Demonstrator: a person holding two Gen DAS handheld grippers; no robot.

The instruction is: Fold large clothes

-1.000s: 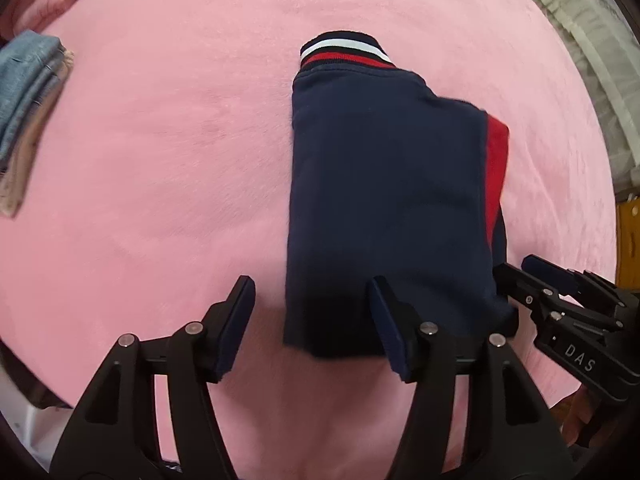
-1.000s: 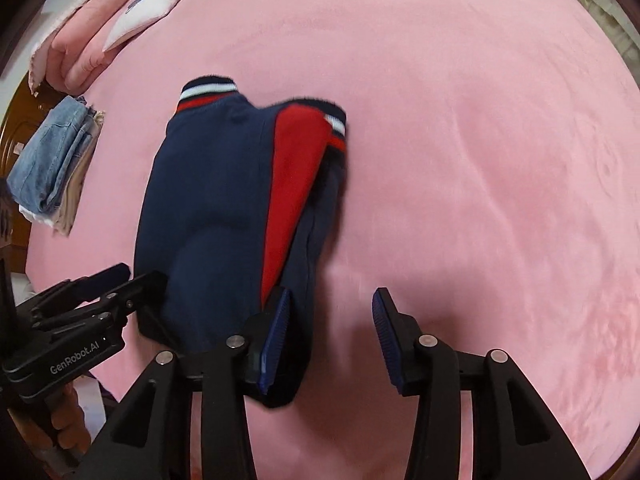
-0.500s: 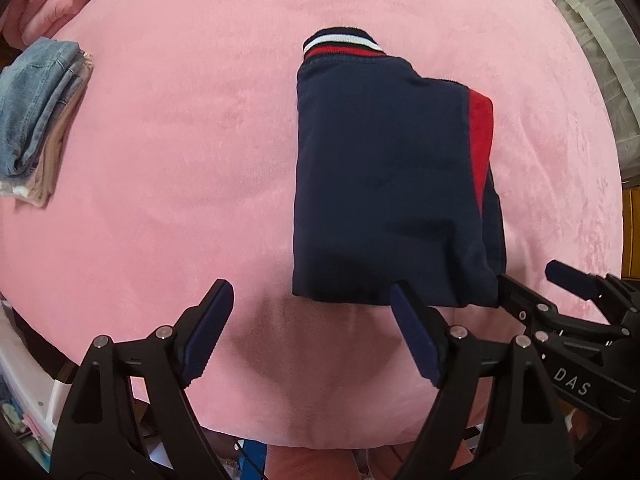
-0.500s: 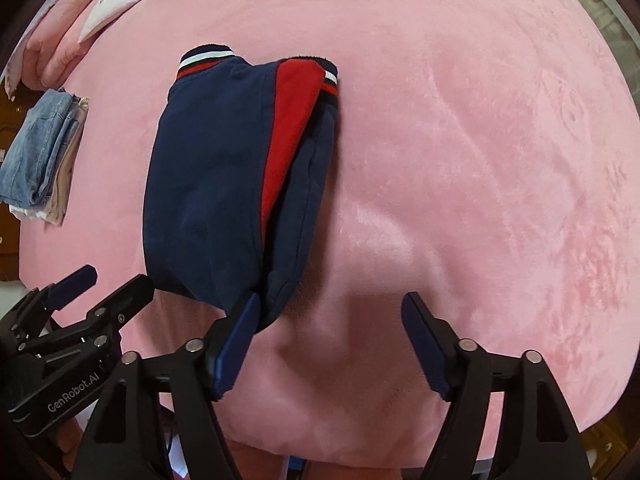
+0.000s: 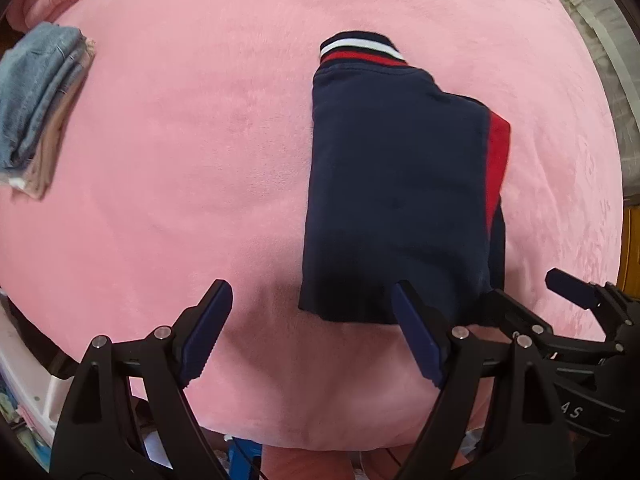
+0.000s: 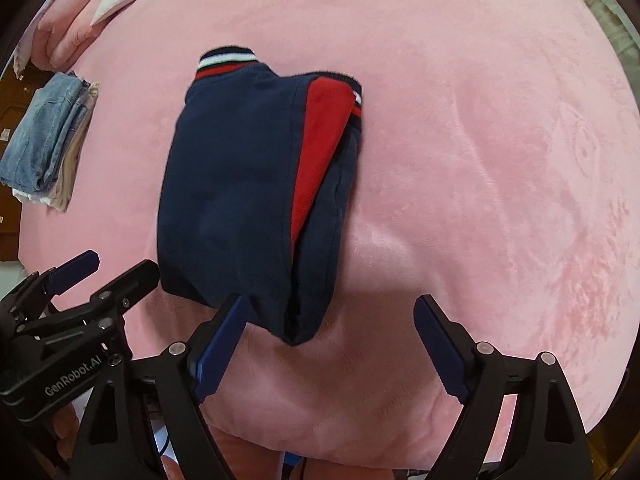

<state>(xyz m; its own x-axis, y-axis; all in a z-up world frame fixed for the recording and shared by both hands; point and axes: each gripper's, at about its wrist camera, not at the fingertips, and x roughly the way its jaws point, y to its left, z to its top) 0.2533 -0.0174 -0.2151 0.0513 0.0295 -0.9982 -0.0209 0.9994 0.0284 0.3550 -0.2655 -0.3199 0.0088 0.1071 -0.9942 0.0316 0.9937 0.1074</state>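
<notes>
A folded navy garment [image 5: 396, 208] with a red panel and a red, white and navy striped cuff lies flat on the pink bed cover [image 5: 180, 160]. It also shows in the right wrist view [image 6: 248, 204]. My left gripper [image 5: 312, 332] is open and empty just in front of the garment's near left edge. My right gripper [image 6: 332, 340] is open and empty at the near right corner, its left fingertip [image 6: 236, 312] close to the cloth. Each gripper shows in the other's view, the right gripper [image 5: 536, 304] and the left gripper [image 6: 108, 268].
A stack of folded jeans and light clothes [image 5: 36, 108] lies at the bed's left edge, also in the right wrist view [image 6: 44, 144]. Pink pillows and a white cloth [image 6: 100, 0] sit at the far left corner. The bed's near edge runs just under both grippers.
Both grippers let go of the garment and opened wider, drew back toward the near bed edge, then came slightly forward again. The garment now lies flat and folded.
</notes>
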